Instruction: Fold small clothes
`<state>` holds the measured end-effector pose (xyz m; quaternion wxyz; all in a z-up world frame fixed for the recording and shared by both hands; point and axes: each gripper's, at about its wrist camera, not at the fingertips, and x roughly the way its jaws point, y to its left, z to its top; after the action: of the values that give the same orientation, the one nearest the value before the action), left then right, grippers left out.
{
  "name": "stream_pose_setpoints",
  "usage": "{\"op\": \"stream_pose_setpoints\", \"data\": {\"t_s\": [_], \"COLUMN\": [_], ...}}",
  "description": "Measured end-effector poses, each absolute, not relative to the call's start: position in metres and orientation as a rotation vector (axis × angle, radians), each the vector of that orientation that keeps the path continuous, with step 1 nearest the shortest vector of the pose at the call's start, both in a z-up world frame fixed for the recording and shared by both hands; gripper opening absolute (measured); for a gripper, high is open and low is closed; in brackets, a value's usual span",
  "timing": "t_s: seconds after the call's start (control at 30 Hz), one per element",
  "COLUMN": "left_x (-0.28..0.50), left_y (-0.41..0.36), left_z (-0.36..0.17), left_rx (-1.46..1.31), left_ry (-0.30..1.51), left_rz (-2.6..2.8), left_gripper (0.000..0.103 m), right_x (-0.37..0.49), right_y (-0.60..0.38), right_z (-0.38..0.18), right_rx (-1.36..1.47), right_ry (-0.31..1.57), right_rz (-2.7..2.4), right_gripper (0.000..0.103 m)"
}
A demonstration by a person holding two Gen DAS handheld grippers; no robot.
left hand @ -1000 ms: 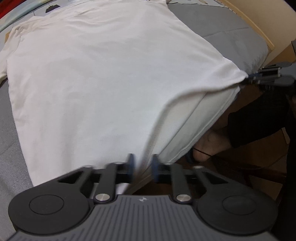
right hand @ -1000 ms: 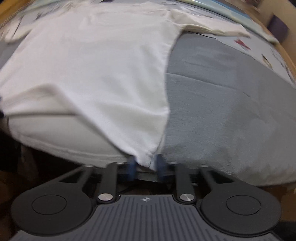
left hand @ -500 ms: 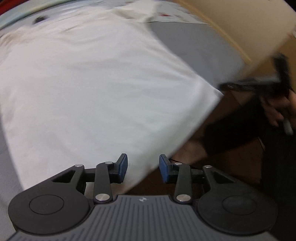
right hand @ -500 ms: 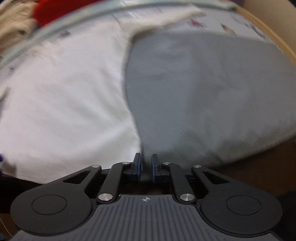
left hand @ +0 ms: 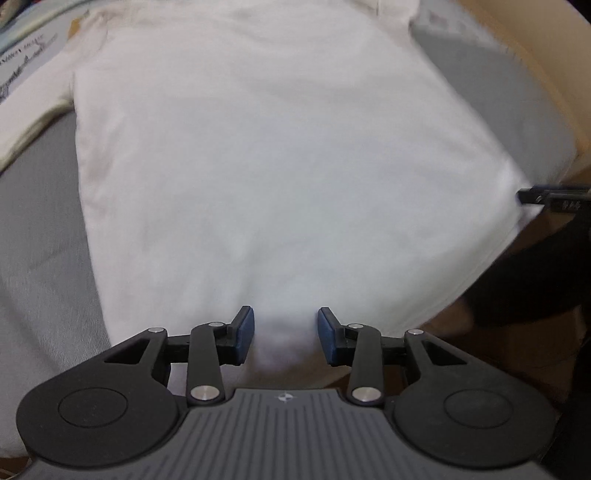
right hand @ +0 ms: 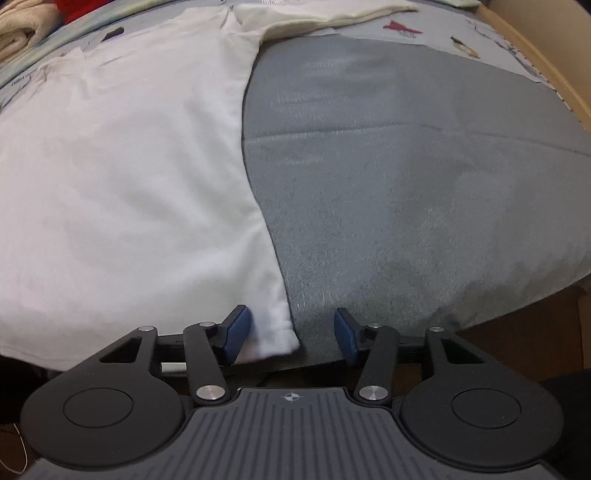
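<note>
White t-shirt (left hand: 280,155) lies spread flat, hem toward both cameras, on a grey cover (right hand: 424,177) over what looks like a bed; the hem reaches the near edge of the cover and hangs slightly past it. Left gripper (left hand: 286,330): blue-padded fingers (left hand: 244,334) stand wide apart, a bulge of the shirt's hem sits in the gap between them, neither pad pressing on it as far as the left wrist view shows. Right gripper (right hand: 291,334): fingers (right hand: 236,332) also spread wide; the shirt's lower right corner (right hand: 275,339) lies loose in the gap, close to the left pad, with bare grey cover filling the rest of the gap up to the right pad. In the right wrist view the shirt's side edge runs up and away from that corner, with grey cover to its right. A sleeve (right hand: 317,18) extends right at the far end of the shirt. Patterned sheet (right hand: 436,35) beyond the grey cover, with small printed figures. Wooden frame (right hand: 535,55) along the right side. At far left, a cream-coloured pile of cloth (right hand: 18,29) and something red (right hand: 77,5) behind it. In the left wrist view the other sleeve (left hand: 29,107) spreads left, and the tip of the right gripper shows dark at the shirt's right corner. That view is somewhat blurred.
</note>
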<state>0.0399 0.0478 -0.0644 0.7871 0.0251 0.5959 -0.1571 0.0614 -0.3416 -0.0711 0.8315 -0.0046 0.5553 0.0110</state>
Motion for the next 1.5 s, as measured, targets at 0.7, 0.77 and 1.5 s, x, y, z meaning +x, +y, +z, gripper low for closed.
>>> {"op": "stream_pose_setpoints", "data": {"t_s": [0.7, 0.77, 1.5], "left_x": [0.057, 0.076, 0.207], "left_y": [0.088, 0.099, 0.294], "left_z": [0.078, 0.089, 0.040], "left_rx": [0.010, 0.013, -0.177], "left_ry": [0.621, 0.607, 0.688], "left_rz": [0.004, 0.017, 0.507], "left_gripper": [0.085, 0.085, 0.086], "right_x": [0.082, 0.097, 0.289], "right_y": [-0.340, -0.338, -0.202], "right_z": [0.088, 0.108, 0.117], "right_rx": [0.139, 0.155, 0.071], "right_ry": [0.478, 0.467, 0.502], "right_rz": [0.114, 0.160, 0.421], "right_gripper": [0.053, 0.053, 0.025]}}
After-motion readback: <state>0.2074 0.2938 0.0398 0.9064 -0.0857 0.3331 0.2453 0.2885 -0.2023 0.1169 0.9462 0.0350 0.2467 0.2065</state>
